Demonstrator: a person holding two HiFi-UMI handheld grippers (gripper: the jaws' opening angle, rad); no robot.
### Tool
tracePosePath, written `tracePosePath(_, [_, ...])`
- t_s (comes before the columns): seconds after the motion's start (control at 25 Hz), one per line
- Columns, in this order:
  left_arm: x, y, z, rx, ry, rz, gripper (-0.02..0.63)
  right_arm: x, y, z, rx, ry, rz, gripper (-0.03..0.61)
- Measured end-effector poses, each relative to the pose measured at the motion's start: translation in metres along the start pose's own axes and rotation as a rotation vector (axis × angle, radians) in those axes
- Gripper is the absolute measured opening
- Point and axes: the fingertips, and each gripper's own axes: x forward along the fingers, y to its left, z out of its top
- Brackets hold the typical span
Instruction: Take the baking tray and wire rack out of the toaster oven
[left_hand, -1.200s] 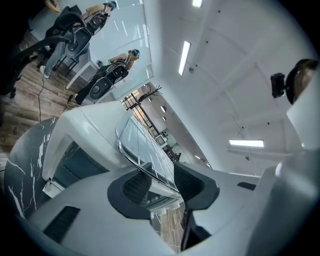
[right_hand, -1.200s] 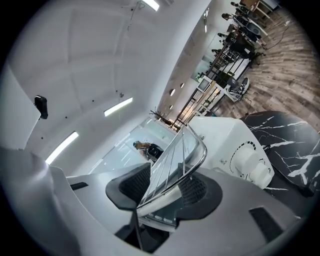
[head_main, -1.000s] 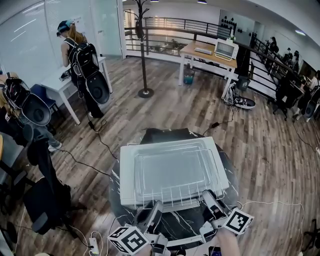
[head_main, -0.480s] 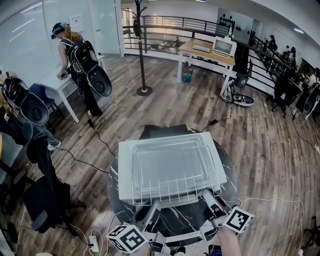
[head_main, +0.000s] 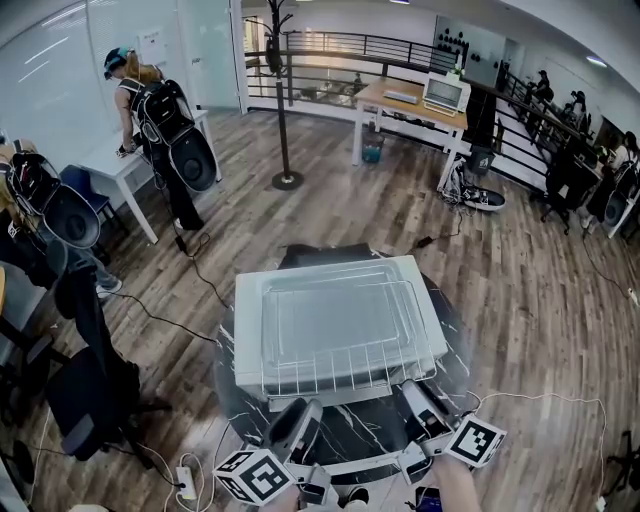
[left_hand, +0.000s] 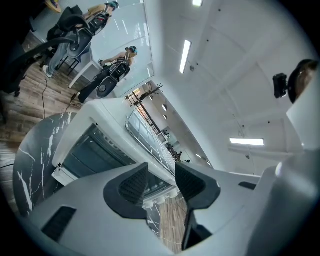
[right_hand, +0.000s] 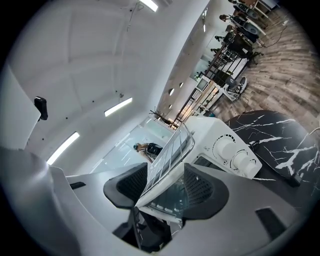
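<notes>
Left gripper (left_hand: 161, 172) first: jaws spread, they've just been opening, and nothing sits between the ribbed dark pads. Over to the right gripper (right_hand: 165, 177), same story. Its jaws have just been opening too and now stand wide, with the near corner of the silver wire rack (head_main: 340, 375) lined up in the gap but no pad pressing on it. Both tools released, then, both pointing nearly level at the front of the boxy white toaster oven (head_main: 248, 330), tips just short of it.

The rack lies flat on top of the oven, its front wires jutting a little past the front edge. Beneath it, a shallow pale-grey metal baking tray (head_main: 340, 315) seems to lie on the oven roof as well. In the right gripper view, two round white dials (right_hand: 235, 152) show on the oven's face.

The oven stands on a round black table with white marble veining (head_main: 352, 432), the grippers hanging over its near edge. Further out, brown wood-plank floor (head_main: 400, 220), a dark coat stand (head_main: 283, 100), and a person with a backpack (head_main: 160, 130) leaning at a white desk.
</notes>
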Motion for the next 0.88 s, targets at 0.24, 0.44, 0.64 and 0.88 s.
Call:
tracePosePath(0.24, [-0.011,-0.007,-0.012,0.007,-0.001,0.003,0.15,-0.021,-0.002,-0.01,0.01,0.014,-0.003,0.199])
tracePosePath(0.44, [-0.024,-0.012,-0.022,0.06,0.008,0.021,0.149,-0.041,0.001,-0.021,-0.053,0.022,-0.032,0.182])
tracePosePath(0.64, [-0.036,-0.025,-0.026,0.221,0.0,0.061,0.093,-0.058,0.018,-0.014,-0.218,0.003,-0.027,0.059])
tracePosePath(0.88, [-0.056,-0.05,-0.04,0.371,-0.033,0.074,0.011,-0.091,0.042,-0.013,-0.413,-0.024,0.022,0.005])
